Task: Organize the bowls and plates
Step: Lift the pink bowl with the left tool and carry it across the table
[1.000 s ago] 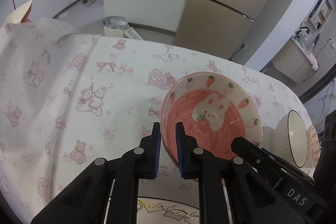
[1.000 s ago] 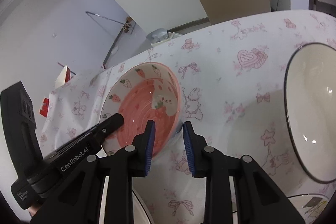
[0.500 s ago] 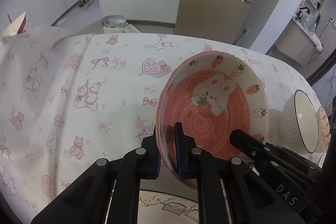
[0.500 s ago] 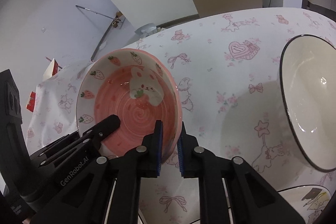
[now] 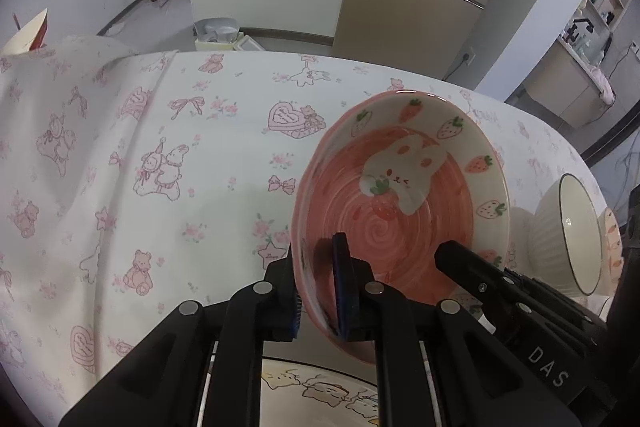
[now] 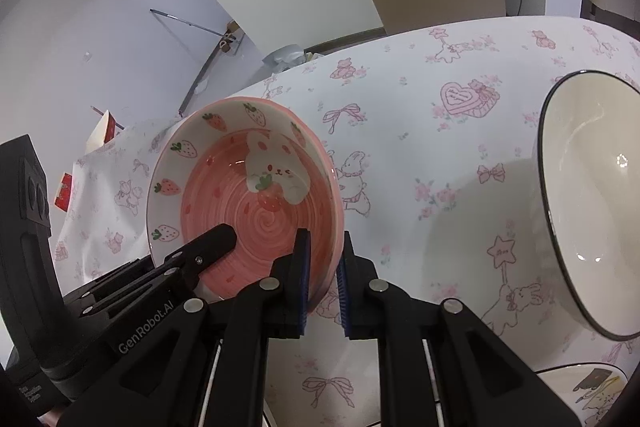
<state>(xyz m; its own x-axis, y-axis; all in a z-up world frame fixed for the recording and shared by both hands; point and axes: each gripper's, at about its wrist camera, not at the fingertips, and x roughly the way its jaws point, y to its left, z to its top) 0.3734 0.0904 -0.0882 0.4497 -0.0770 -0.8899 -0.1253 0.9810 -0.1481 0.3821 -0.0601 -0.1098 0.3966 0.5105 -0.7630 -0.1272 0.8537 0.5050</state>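
Pink bunny bowl (image 5: 404, 203) pinched on opposite rim edges: left gripper (image 5: 318, 291) and right gripper (image 6: 322, 279) both clamped on it, carried tilted above the tablecloth (image 5: 160, 147), likely for balance. White ribbed bowl (image 6: 592, 203) sits right of frame; open cloth left and centre.

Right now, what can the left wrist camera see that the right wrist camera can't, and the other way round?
Only the left wrist view shows a cartoon plate below the hand-held grippers, plus a counter at the far right of the room.

Only the right wrist view looks straight into the white bowl and shows a plate with a graduation-cap drawing.

Both show the pink strawberry bowl pinched at opposite rims by the left hand-held gripper and the right hand-held gripper, over the pink-patterned tablecloth.
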